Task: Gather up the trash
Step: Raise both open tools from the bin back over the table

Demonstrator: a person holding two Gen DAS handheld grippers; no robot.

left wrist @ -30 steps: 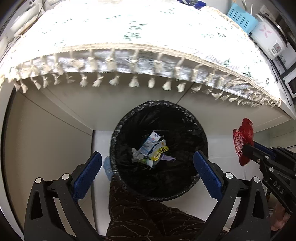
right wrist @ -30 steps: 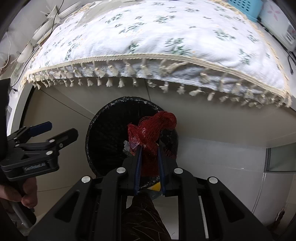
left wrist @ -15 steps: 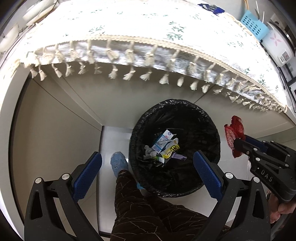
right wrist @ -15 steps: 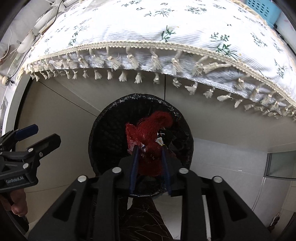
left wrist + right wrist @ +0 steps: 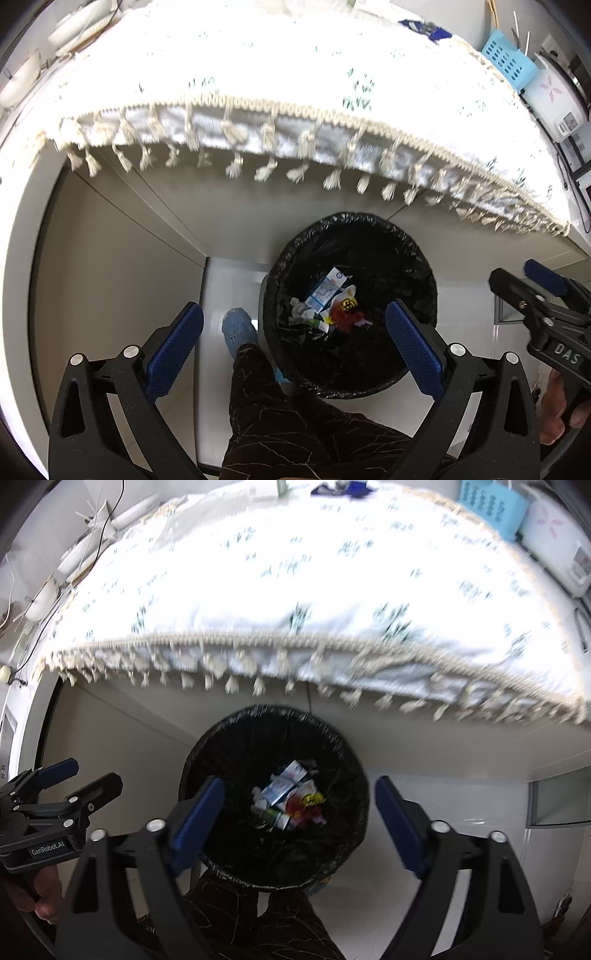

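A black-lined trash bin (image 5: pixel 413 243) stands on the floor under the table edge; it also shows in the right wrist view (image 5: pixel 207 746). Inside lie a blue-and-white carton (image 5: pixel 327 288), crumpled wrappers and a red mesh net (image 5: pixel 345 317), which the right wrist view (image 5: pixel 295 806) also shows. My left gripper (image 5: pixel 295 343) is open and empty above the bin's near left rim. My right gripper (image 5: pixel 299 812) is open and empty, high over the bin; it also shows at the right in the left wrist view (image 5: pixel 532 284).
A table with a white floral, tasselled cloth (image 5: pixel 258 74) overhangs the bin. On it stand a blue basket (image 5: pixel 508 59) and a white appliance (image 5: pixel 554 99). The person's dark trouser leg (image 5: pixel 280 417) and blue shoe (image 5: pixel 238 330) are beside the bin.
My right gripper opened and the red mesh net dropped into the bin. Both grippers rose and drew back a little from the bin.
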